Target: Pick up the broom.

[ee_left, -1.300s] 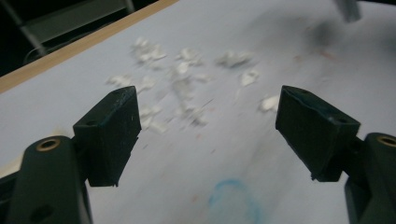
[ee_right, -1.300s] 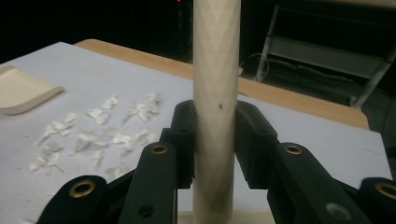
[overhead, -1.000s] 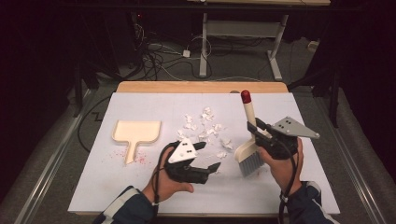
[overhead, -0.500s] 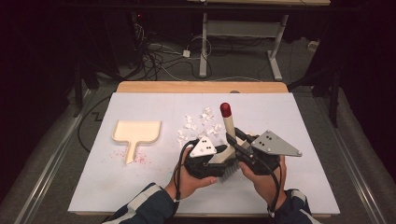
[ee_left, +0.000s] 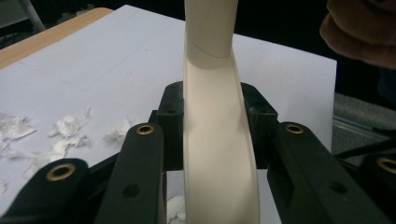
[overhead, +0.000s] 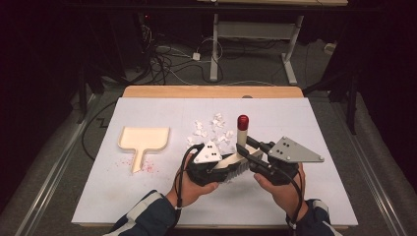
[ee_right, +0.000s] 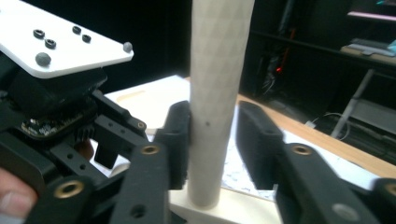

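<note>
Covered by a white sheet across the tabletop (overhead: 314, 128), with a pale dustpan (overhead: 144, 138) lying flat, pan end away from the person, handle toward them.

Well to the right of the dustpan: brush (overhead: 241, 138) held off the sheet, handle roughly upright, red cap on top, bristle head lowest and nearer the dustpan than the handle.

Left gripper (overhead: 227, 166), on the dustpan side of the brush: jaws clenched on the flared cream neck just above the bristle head. Confirmed in the left gripper view, with the neck (ee_left: 217, 140) pressed between both pads.

Right gripper (overhead: 249, 147), on the far side of the brush from the dustpan: jaws just opened a little, handle between them. In the right gripper view, one pad against the handle (ee_right: 217, 93), a clear gap at the other; grip released.

Between dustpan and brush: white paper scraps (overhead: 211, 129) scattered on the sheet.

Just beside the dustpan handle: fine red specks (overhead: 147, 167).
</note>
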A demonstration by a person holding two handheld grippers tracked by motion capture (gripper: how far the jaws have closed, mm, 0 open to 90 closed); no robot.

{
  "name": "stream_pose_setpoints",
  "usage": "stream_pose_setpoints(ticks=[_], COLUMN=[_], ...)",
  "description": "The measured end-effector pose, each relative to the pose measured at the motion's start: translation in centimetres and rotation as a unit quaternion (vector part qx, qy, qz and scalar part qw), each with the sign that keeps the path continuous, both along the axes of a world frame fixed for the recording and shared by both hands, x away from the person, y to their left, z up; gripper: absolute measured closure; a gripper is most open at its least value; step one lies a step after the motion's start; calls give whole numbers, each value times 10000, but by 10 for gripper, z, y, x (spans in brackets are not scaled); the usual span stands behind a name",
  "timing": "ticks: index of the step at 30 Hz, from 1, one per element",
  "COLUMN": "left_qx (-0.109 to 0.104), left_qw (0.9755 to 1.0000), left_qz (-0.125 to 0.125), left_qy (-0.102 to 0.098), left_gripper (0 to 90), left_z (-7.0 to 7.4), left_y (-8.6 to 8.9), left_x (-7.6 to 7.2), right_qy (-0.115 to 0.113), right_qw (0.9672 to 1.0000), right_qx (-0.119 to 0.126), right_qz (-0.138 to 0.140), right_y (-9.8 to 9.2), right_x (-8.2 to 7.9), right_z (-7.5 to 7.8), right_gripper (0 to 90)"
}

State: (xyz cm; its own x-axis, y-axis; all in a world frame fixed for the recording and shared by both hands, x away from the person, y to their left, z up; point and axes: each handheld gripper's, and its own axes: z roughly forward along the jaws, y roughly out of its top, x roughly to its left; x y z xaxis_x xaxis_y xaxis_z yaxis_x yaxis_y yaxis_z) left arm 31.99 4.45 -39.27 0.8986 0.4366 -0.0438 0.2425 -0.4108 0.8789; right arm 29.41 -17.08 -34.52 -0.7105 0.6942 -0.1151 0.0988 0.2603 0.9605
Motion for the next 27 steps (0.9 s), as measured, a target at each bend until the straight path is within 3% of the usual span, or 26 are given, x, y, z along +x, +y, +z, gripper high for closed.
stream_pose_setpoints(ticks=[3,4,6,9,10,11,12,15,16,17,18,19,22,23,25,26,27], left_qx=[97,131,171,343,504,504,577,743,864,960,1004,1006,1051,1094,1157,1181,1181], left_qw=[9999,9999,9998,9992,9983,9983,9976,9950,9934,9922,9914,9908,9882,9867,9843,9827,9817], left_qz=[-75,-80,-95,-201,-270,-270,-330,-622,-679,-706,-766,-847,-1080,-1174,-1306,-1407,-1473], left_qy=[24,56,46,-6,-142,-142,-187,-240,-314,-365,-347,-323,-261,-271,-258,-253,-243], left_gripper=[655,655,655,655,655,655,655,655,655,655,655,655,654,654,654,654,654], left_z=[2,3,3,5,6,6,6,7,7,6,6,5,3,2,0,-1,-1], left_y=[2,5,7,13,18,18,20,29,31,33,34,36,38,38,37,37,36], left_x=[-2,-3,-4,-7,-10,-10,-11,-12,-13,-13,-14,-14,-14,-15,-17,-18,-18], right_qy=[45,-55,-12,-36,82,82,214,394,540,598,598,695,833,833,889,923,948], right_qw=[9997,9990,9972,9956,9926,9926,9893,9853,9786,9753,9753,9667,9538,9538,9470,9390,9355], right_qx=[-73,-161,-345,-503,-551,-551,-707,-864,-1008,-1100,-1100,-1273,-1647,-1647,-1890,-2028,-2068], right_qz=[220,421,665,789,1079,1079,1258,1422,1708,1819,1819,2106,2370,2370,2440,2621,2704], right_y=[-3,-9,-14,-21,-29,-29,-35,-38,-38,-35,-35,-28,-13,-13,-3,5,9], right_x=[3,4,5,6,8,8,12,16,18,18,18,17,16,16,15,15,16], right_z=[3,7,10,12,11,11,7,0,-6,-9,-9,-14,-26,-26,-35,-43,-48], right_gripper=[577,530,490,463,409,409,387,360,349,348,348,346,344,344,367,408,425])
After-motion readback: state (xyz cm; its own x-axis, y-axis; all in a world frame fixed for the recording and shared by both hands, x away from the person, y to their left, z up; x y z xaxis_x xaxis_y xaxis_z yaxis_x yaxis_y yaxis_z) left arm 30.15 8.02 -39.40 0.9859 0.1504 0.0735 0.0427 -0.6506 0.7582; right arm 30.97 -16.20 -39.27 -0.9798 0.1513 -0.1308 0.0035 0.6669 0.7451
